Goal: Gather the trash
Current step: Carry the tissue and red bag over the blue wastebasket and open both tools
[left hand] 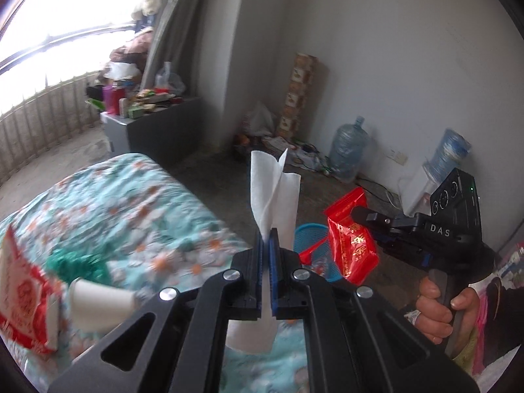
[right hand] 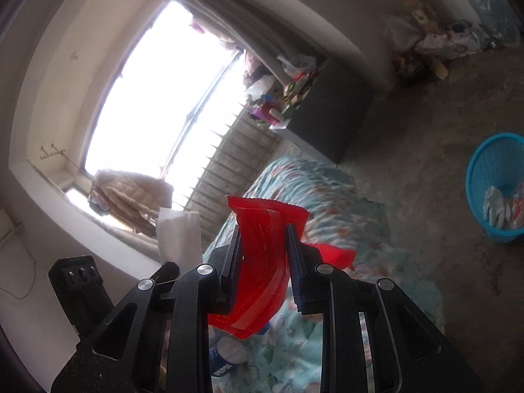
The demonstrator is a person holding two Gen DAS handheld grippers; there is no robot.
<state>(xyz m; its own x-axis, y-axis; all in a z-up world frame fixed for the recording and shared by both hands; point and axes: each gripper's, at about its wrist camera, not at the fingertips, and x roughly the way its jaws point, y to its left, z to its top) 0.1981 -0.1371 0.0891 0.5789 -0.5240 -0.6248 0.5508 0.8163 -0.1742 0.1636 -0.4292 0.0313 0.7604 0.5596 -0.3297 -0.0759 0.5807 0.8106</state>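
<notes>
We hold the left claw (left hand: pixel 268 239) clamped on a white paper tissue (left hand: pixel 273 190); its blue pads are pressed together with only the thin sheet between them, and the tissue stands upright above the fingertips, with a further fold hanging below the jaws. In the right wrist view the same tissue (right hand: pixel 178 232) shows to the left of the right claw.

We hold the right claw (right hand: pixel 263 255) clamped on a red foil packet (right hand: pixel 258 278); the jaws stand partly apart, one pad against each side of the packet, which bulges out above and below them. In the left wrist view the packet (left hand: pixel 352 242) hangs from the right claw (left hand: pixel 355 213), and a hand (left hand: pixel 435 308) grips the handle below it (fingers wrapped around the grip).

We take the blue basket (right hand: pixel 494 190) as landmark. It stands on the bare floor (right hand: pixel 409 114), just beside the bed (right hand: pixel 327 196) with the floral cover. White and coloured scraps lie inside the basket. In the left wrist view the basket (left hand: pixel 311 239) sits directly behind both claws, between tissue and packet. On the bed, on the side away from the basket, lie a red-and-white packet (left hand: pixel 23 301), a white cup (left hand: pixel 98 304) (blurred) and a Pepsi bottle (right hand: pixel 226 357). Beyond the basket, against the wall, stand two large water bottles (left hand: pixel 348 147).
</notes>
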